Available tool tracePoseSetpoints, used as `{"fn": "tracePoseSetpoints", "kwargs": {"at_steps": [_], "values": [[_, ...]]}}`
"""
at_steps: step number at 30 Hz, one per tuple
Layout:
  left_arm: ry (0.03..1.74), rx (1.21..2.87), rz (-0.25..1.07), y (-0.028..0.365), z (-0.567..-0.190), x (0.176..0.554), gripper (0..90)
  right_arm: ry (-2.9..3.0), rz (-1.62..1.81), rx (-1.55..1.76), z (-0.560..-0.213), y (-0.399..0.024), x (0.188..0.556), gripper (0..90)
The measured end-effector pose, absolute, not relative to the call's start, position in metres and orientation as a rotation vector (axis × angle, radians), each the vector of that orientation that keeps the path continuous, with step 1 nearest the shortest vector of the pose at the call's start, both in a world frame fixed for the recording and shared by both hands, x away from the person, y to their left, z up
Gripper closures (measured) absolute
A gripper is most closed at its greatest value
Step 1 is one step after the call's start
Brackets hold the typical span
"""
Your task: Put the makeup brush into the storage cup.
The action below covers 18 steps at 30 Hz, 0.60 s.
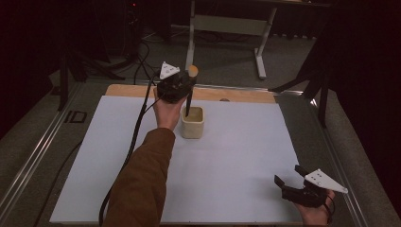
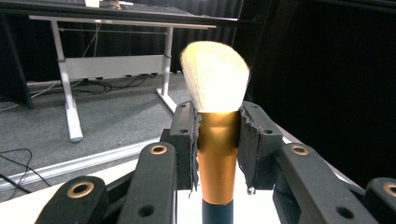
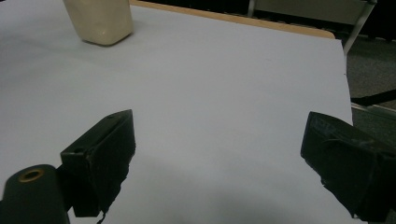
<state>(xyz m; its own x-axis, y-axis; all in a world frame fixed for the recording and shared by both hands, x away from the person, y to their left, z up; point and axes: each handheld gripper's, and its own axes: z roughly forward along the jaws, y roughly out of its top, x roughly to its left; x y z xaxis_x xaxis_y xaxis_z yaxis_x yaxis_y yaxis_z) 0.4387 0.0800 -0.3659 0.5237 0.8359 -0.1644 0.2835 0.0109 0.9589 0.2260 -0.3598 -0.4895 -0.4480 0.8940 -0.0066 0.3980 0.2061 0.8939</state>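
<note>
Left tool [image 2: 217, 140] is clenched on a makeup brush [image 2: 215, 154], pads pressing both sides of the gold collar just below the bristles. Bristle head sticks up past the tool tips, cream-white and fluffy. In the high view the left tool [image 1: 182, 87] sits above the cup [image 1: 193, 122], w/ the brush [image 1: 189, 101] hanging handle-down; the dark handle end is inside the cup's mouth, can't tell if it touches the bottom.

Handling, judged from looks: brush is light, handle and collar stiff, bristles soft and easy to crush or splay. Collar looks smooth metal, so prob. a bit slippery; the foam pads help. Best hold is right where it's held now, on the collar, never on the bristles. Handle below the collar is narrower, so a grip there would be looser.

Cup is cream, squarish w/ rounded corners, open top, standing upright. Prob. ceramic or plastic, light enough to tip if the handle is pushed sideways against the rim, so the brush should go straight down.

Right tool [image 1: 289, 178] is released, jaws wide apart w/ nothing between them, resting well to the right of the cup and nearer the person, close to the counter [image 1: 236, 156] edge. In the right gripper view the cup [image 3: 99, 21] sits far off beyond the right tool [image 3: 219, 154].
</note>
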Motion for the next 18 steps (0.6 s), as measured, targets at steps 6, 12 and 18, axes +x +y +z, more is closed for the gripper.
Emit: {"fn": "tracePoseSetpoints", "kwargs": {"at_steps": [6,12,18], "values": [[0.998,1.546,0.567,0.076,-0.368,0.441,69.8,1.952,1.196,1.189,-0.490,-0.358,0.227,9.7],[0.998,1.553,0.564,0.072,-0.371,0.443,69.8,1.951,1.198,1.192,-0.489,-0.359,0.226,9.7],[0.998,1.559,0.565,0.070,-0.373,0.444,69.7,1.950,1.197,1.191,-0.489,-0.359,0.226,9.7]]}}
